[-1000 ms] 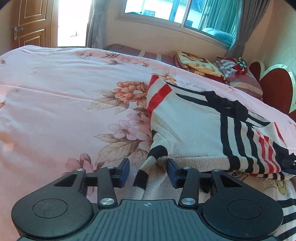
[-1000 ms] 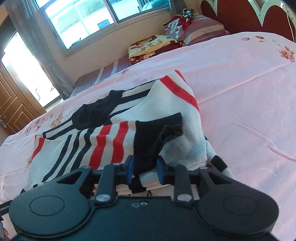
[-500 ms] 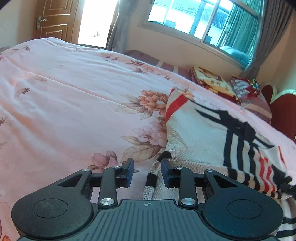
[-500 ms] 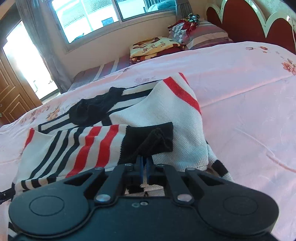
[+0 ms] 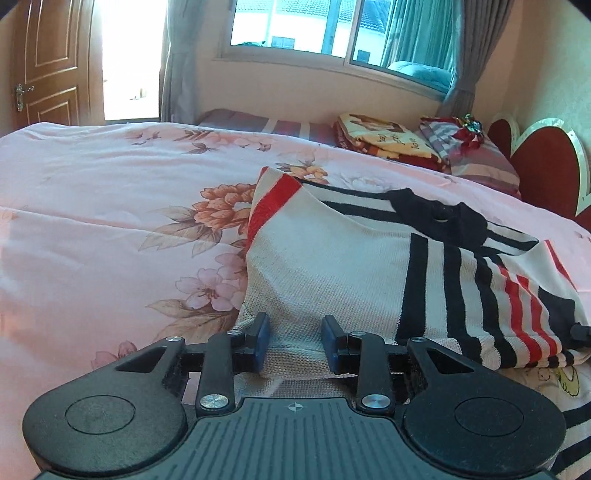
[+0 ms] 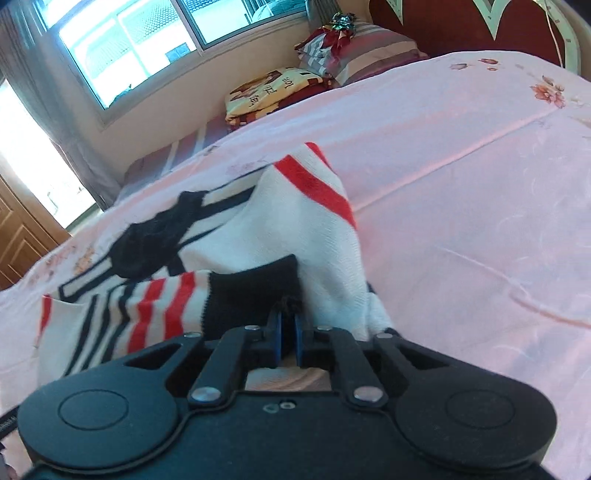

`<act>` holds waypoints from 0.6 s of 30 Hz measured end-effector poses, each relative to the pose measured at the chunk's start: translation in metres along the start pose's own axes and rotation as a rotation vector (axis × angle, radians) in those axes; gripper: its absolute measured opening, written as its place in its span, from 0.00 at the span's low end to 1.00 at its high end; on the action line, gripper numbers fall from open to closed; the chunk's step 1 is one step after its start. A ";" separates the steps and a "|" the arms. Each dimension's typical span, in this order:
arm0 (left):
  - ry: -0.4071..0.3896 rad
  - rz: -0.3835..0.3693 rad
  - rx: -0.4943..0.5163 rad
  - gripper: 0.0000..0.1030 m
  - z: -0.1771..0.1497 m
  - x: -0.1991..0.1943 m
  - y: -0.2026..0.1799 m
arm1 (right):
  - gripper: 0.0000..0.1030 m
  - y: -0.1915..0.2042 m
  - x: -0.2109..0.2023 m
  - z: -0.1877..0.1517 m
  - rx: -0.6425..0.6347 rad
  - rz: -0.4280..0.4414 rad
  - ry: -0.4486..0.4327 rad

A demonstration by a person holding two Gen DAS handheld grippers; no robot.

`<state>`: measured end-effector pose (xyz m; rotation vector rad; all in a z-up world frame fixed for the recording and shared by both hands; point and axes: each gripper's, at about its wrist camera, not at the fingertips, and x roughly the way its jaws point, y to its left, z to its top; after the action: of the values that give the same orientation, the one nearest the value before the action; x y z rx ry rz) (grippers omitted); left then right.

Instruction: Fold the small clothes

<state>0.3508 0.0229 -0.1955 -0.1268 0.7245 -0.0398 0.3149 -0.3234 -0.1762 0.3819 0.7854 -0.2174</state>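
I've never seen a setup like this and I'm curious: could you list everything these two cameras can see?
sweater: one, cream with black and red stripes, lying partly folded on the bed.
bedspread: one, pink with flowers, covering the bed.
folded blanket: one, yellow and red, at the far side of the bed.
pillow: one, striped grey and pink, by the headboard.
headboard: one, dark red with pale trim, far right.
window: one, with grey curtains, on the back wall.
door: one, brown wood, far left.
left gripper: one, black, open over the sweater's cream edge.
right gripper: one, black, shut on the sweater's black cuff.
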 end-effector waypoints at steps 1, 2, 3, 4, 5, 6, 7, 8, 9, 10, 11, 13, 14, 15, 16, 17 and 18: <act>0.007 -0.001 -0.001 0.31 0.002 -0.001 0.000 | 0.05 0.003 -0.002 0.000 -0.025 -0.009 0.000; 0.016 -0.002 -0.013 0.31 0.006 -0.003 0.001 | 0.08 0.008 -0.006 0.002 -0.052 -0.028 -0.013; 0.017 -0.004 -0.022 0.31 0.009 -0.005 0.001 | 0.12 0.012 -0.012 0.003 -0.069 -0.041 -0.042; 0.006 -0.014 -0.030 0.31 0.014 -0.007 0.001 | 0.19 0.015 -0.018 0.006 -0.079 -0.046 -0.080; -0.005 -0.018 -0.031 0.31 0.017 -0.009 -0.001 | 0.21 0.018 -0.023 0.008 -0.090 -0.040 -0.110; -0.011 -0.022 -0.027 0.31 0.021 -0.008 -0.004 | 0.21 0.023 -0.026 0.012 -0.106 -0.026 -0.129; -0.008 -0.031 -0.022 0.31 0.025 -0.005 -0.007 | 0.22 0.029 -0.025 0.015 -0.126 -0.013 -0.132; 0.000 -0.040 -0.020 0.31 0.030 0.002 -0.011 | 0.22 0.035 -0.022 0.017 -0.144 0.005 -0.124; 0.003 -0.044 -0.022 0.31 0.033 0.008 -0.015 | 0.22 0.042 -0.016 0.019 -0.159 0.022 -0.110; 0.007 -0.045 -0.027 0.31 0.038 0.015 -0.018 | 0.22 0.049 -0.010 0.020 -0.176 0.029 -0.093; 0.010 -0.041 -0.028 0.31 0.042 0.023 -0.021 | 0.22 0.056 -0.002 0.020 -0.194 0.032 -0.074; 0.031 -0.032 -0.031 0.31 0.048 0.040 -0.024 | 0.22 0.070 0.012 0.018 -0.232 0.039 -0.048; 0.039 -0.018 -0.038 0.31 0.051 0.049 -0.024 | 0.22 0.076 0.018 0.017 -0.252 0.039 -0.041; 0.043 0.002 -0.048 0.31 0.052 0.057 -0.023 | 0.23 0.082 0.023 0.016 -0.273 0.042 -0.036; 0.038 0.015 -0.048 0.31 0.053 0.063 -0.021 | 0.22 0.087 0.028 0.015 -0.303 0.039 -0.031; 0.029 0.015 -0.041 0.31 0.053 0.066 -0.019 | 0.23 0.091 0.036 0.011 -0.351 0.021 -0.024; 0.024 0.018 -0.031 0.31 0.053 0.067 -0.020 | 0.23 0.092 0.044 0.008 -0.395 -0.008 -0.013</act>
<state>0.4366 0.0033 -0.1978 -0.1502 0.7508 -0.0132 0.3811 -0.2449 -0.1796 0.0037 0.7962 -0.0687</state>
